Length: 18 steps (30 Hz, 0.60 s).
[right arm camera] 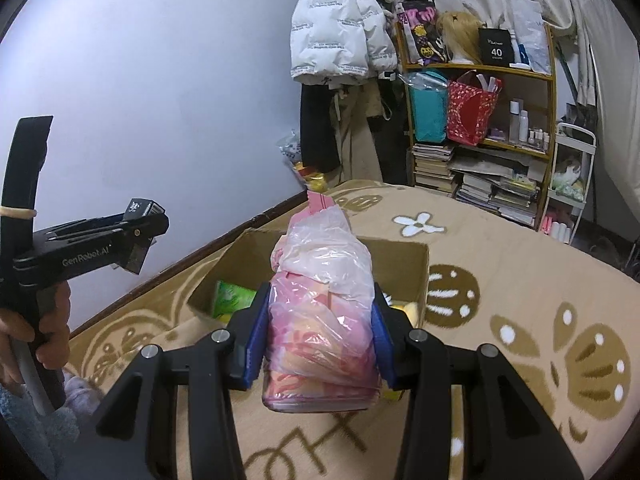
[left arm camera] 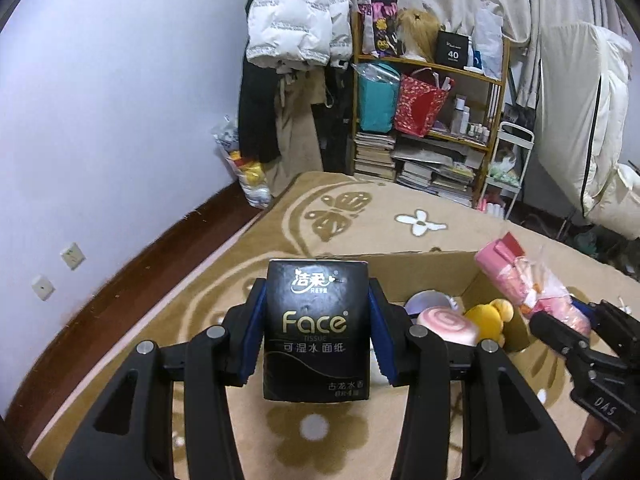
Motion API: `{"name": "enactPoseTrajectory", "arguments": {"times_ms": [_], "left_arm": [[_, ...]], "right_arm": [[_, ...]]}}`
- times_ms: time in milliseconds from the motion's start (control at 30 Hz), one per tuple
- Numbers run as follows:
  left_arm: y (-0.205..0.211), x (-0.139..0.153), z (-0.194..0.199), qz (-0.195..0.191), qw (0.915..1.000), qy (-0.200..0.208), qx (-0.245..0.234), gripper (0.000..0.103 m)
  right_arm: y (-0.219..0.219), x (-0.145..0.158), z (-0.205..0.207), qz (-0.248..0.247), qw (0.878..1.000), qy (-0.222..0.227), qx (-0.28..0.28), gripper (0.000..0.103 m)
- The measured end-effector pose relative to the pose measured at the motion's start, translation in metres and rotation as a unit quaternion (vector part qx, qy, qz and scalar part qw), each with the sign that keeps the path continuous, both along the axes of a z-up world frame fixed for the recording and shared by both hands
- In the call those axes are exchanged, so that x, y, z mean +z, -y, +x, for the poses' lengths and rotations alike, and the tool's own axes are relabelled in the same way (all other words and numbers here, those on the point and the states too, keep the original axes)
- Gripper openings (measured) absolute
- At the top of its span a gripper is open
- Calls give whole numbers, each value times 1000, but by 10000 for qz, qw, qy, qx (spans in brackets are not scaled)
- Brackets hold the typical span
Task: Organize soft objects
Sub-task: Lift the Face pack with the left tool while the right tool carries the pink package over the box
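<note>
My left gripper (left arm camera: 318,334) is shut on a black tissue pack (left arm camera: 316,332) marked "Face", held upright above the carpet, just in front of an open cardboard box (left arm camera: 424,270). In the box lie a pink swirl cushion (left arm camera: 448,325), a yellow plush toy (left arm camera: 490,318) and a green pack (right arm camera: 230,298). My right gripper (right arm camera: 320,338) is shut on a pink plastic-wrapped pack (right arm camera: 322,320), raised over the near side of the same box (right arm camera: 416,264). Each gripper shows in the other's view: the right one (left arm camera: 560,312) with its pink pack (left arm camera: 528,284), the left one (right arm camera: 140,232) at far left.
A tan carpet with brown flower and butterfly patterns (left arm camera: 340,208) covers the floor. A wooden shelf (left arm camera: 436,120) with bags, books and bottles stands at the back, a white puffer jacket (left arm camera: 296,12) hanging beside it. A white rack (right arm camera: 572,176) stands at right. A hand (right arm camera: 48,332) holds the left gripper.
</note>
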<state>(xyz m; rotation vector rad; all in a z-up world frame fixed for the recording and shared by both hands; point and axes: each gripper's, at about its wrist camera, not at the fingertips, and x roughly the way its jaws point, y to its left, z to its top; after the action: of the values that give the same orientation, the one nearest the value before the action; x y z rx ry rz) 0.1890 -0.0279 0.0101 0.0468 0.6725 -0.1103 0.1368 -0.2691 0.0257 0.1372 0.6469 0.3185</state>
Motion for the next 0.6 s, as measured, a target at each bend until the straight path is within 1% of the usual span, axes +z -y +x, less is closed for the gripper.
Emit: {"name": "enactPoseTrajectory", "arguments": {"times_ms": [100, 233, 433, 600], "left_arm": [[9, -8, 14, 91, 9999, -68, -68, 45], [16, -23, 25, 110, 9997, -203, -112, 45], [23, -45, 35, 137, 9993, -325, -83, 46], [29, -60, 38, 210, 9988, -402, -185, 46]], "right_arm": [[0, -3, 12, -60, 10000, -38, -1, 48], [1, -12, 25, -17, 9999, -162, -59, 48], [3, -30, 38, -29, 9990, -398, -198, 48], [8, -42, 47, 54, 9976, -590, -365, 48]]}}
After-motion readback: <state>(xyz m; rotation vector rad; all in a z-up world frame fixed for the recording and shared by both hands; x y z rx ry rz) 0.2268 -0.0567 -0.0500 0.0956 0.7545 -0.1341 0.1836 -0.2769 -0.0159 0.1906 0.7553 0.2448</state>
